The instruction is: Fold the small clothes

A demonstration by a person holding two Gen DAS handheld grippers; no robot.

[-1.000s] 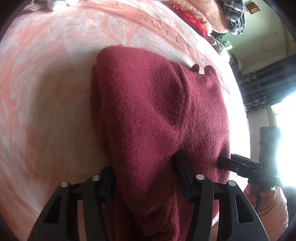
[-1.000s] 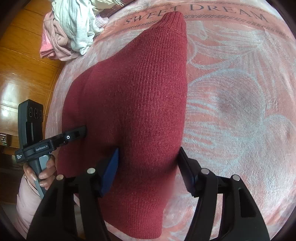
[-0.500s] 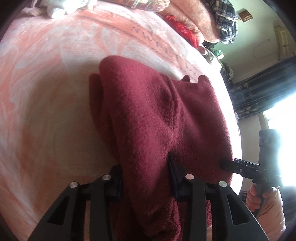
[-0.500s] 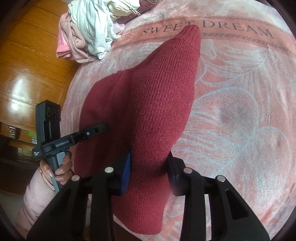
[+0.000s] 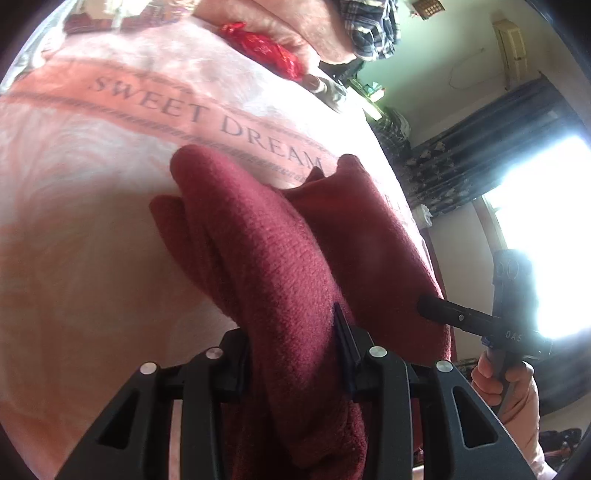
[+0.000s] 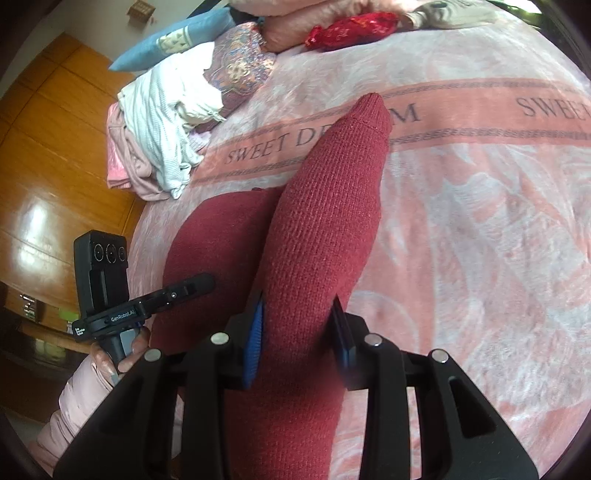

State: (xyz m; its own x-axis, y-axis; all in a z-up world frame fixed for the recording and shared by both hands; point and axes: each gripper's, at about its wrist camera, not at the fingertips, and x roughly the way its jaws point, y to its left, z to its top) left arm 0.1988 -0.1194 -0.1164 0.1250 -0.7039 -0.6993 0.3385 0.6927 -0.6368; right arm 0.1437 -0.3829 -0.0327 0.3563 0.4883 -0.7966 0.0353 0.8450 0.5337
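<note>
A dark red knitted sweater point(image 5: 280, 258) lies on a pink "SWEET DREAM" blanket point(image 5: 92, 258). My left gripper point(image 5: 295, 332) is shut on a bunched fold of the sweater and lifts it off the bed. My right gripper point(image 6: 297, 314) is shut on another fold of the same sweater point(image 6: 325, 221), whose sleeve cuff points away over the blanket point(image 6: 480, 240). Each gripper shows in the other's view: the right one point(image 5: 424, 306) at the sweater's right edge, the left one point(image 6: 210, 282) at its left edge.
A pile of white and pink clothes point(image 6: 159, 129) lies at the far left of the bed, with pillows point(image 6: 236, 66) and a shiny red bundle point(image 6: 347, 29) behind. A wooden floor point(image 6: 44, 166) lies left of the bed. A bright window and dark curtains point(image 5: 480, 155) are to the right.
Both grippers have closed on the sweater and risen with it. The cloth has gathered into narrow raised ridges, and more of the blanket and room shows.
</note>
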